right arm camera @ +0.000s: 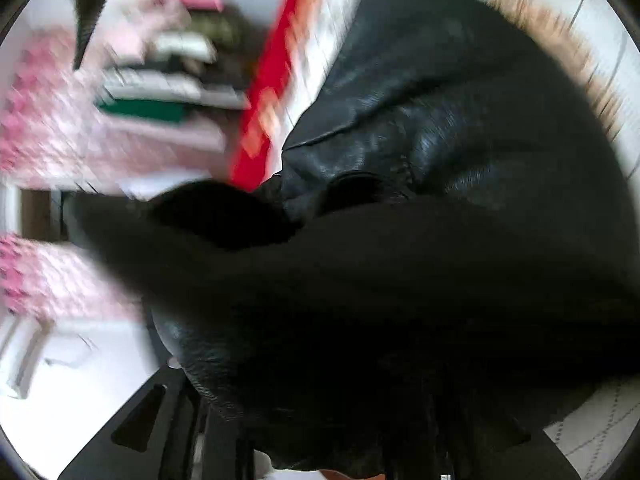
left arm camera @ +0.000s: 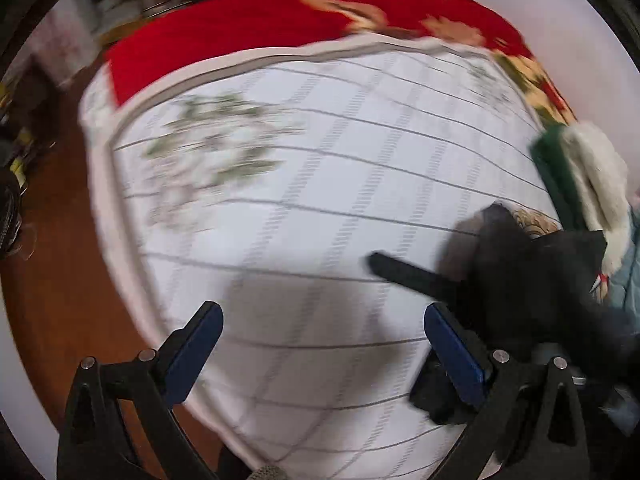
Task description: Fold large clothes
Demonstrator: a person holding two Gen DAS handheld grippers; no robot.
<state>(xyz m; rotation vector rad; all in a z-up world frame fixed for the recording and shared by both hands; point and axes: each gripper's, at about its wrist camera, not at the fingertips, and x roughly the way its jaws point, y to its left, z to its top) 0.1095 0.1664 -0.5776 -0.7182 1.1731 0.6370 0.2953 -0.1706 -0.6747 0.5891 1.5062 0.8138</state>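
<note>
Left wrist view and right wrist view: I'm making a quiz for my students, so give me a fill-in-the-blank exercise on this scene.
1. The left gripper has its jaws ____.
2. The pads on its fingers are ____ in colour.
3. The garment that fills the right wrist view is ____ in colour.
4. Beyond the white grid-patterned bedspread lies a ____ blanket.

Missing words: open; blue; black; red

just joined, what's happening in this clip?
A person with handheld tongs is handling a black leather-like garment over a bed with a white grid-patterned sheet. The left tongs are open and empty above the sheet, with the garment bunched just to their right. In the right wrist view the garment drapes over the camera and hides the right tongs, so their grip cannot be confirmed. A red blanket lies at the bed's far end. Both views are motion-blurred.
</note>
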